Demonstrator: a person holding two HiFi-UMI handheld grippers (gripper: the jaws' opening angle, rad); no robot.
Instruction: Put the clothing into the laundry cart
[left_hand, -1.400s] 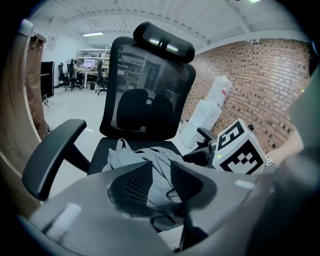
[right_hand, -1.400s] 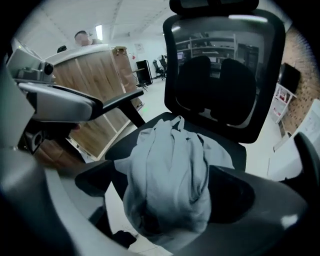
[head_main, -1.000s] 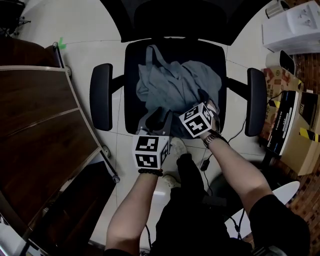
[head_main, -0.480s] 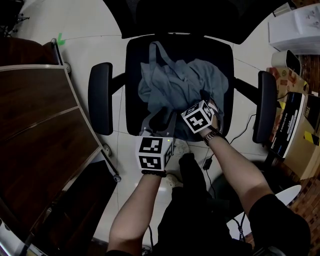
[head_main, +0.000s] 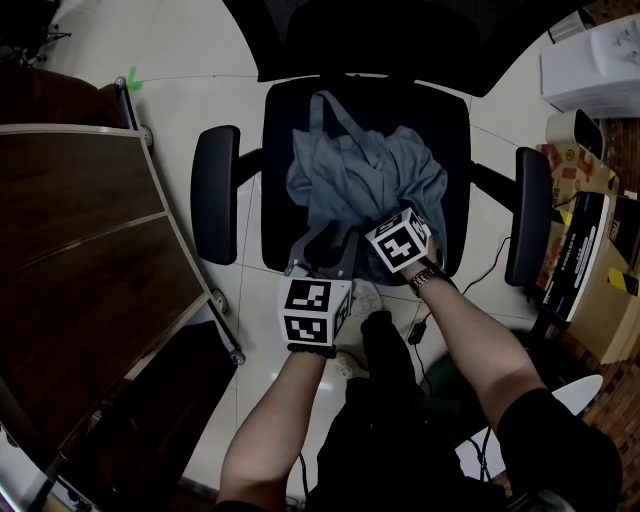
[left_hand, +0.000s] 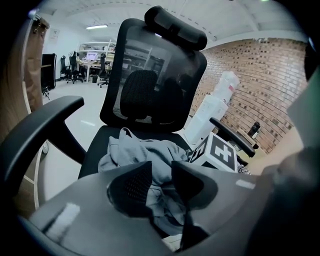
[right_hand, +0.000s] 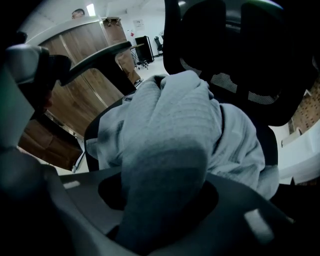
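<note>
Lying in a crumpled heap, the grey clothing (head_main: 365, 185) covers the middle and front right of the seat (head_main: 285, 150) of a black office chair (head_main: 390, 40), with one strap-like strip running toward the seat's back left corner. At the heap's front right edge, the right gripper (head_main: 388, 222) is buried in the cloth. In the right gripper view a thick fold of the clothing (right_hand: 175, 130) fills the gap between the jaws, which are closing on it (right_hand: 160, 200). The right forearm (head_main: 470, 345) reaches in from the lower right, slanting up and to the left, with a dark band on the wrist just behind the marker cube.

The left gripper (head_main: 330, 242) sits at the seat's front edge, just left of the right one. Its jaws are spread and point at the near hem of the heap. In the left gripper view the cloth (left_hand: 145, 155) shows through the gap beyond the two dark pads (left_hand: 132, 185), which do not pinch it. The left forearm (head_main: 275, 420) comes up almost straight from the bottom, wrist level.
</note>
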